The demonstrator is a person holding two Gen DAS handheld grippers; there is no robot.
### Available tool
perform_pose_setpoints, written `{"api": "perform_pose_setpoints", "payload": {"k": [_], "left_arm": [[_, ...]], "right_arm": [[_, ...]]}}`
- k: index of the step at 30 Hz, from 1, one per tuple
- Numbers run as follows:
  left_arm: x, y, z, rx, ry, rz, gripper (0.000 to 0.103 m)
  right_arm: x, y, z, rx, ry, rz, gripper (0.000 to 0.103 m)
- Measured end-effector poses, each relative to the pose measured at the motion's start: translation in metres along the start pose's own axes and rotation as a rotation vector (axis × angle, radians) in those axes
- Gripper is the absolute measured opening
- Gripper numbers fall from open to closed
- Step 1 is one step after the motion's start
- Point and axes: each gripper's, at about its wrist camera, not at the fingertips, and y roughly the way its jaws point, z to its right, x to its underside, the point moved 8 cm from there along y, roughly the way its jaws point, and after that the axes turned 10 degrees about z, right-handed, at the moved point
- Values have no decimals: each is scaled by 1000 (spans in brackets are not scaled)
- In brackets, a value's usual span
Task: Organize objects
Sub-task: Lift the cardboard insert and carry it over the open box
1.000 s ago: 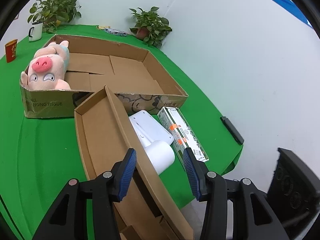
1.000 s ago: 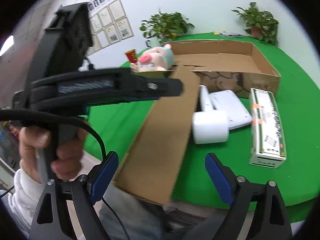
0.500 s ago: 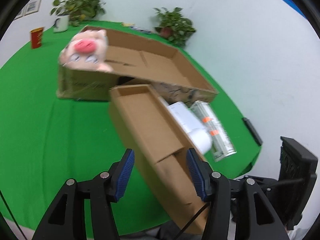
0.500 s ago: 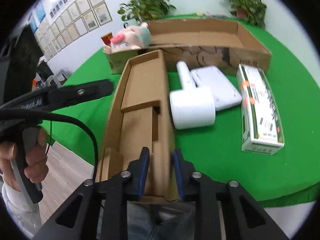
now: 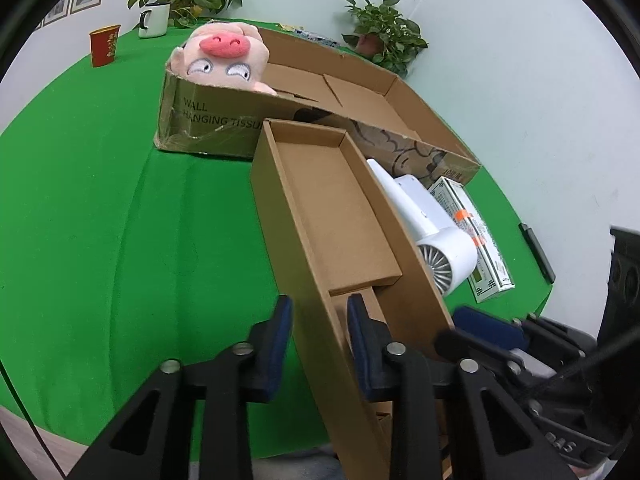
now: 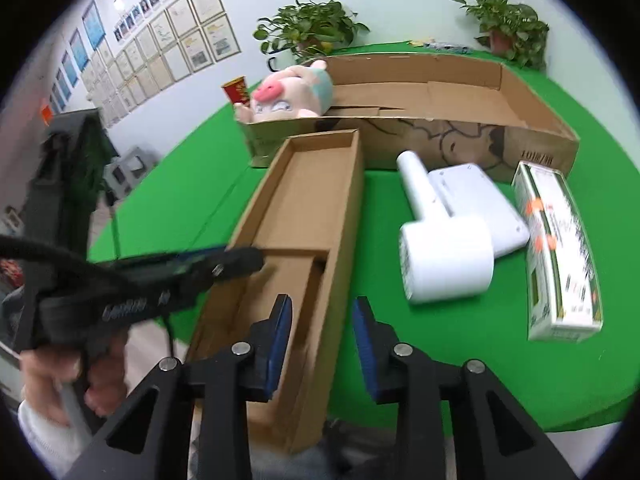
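Left gripper (image 5: 318,326) closing, right gripper (image 6: 322,326) opening, each astride long open cardboard tray (image 5: 332,204) wall.

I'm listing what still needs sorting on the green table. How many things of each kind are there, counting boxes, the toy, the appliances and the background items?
Cardboard boxes: 2
Plush pig: 1
White appliances: 2
Printed carton: 1
Potted plants: 2
Red cup: 1
White mug: 1
Total: 10
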Motion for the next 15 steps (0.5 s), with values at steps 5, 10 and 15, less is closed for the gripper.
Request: {"api": "perform_pose_setpoints", "payload": {"k": [5,10,15], "left_arm": [[0,0,5,-25,7,10,20],[0,-1,10,-54,34,13,17],[-3,-8,15,-65,55,34,15]], "right_arm": [[-2,22,9,19,35,-14,30],[4,30,5,5,35,-30,14],[3,20,1,65,-9,16,12]]}}
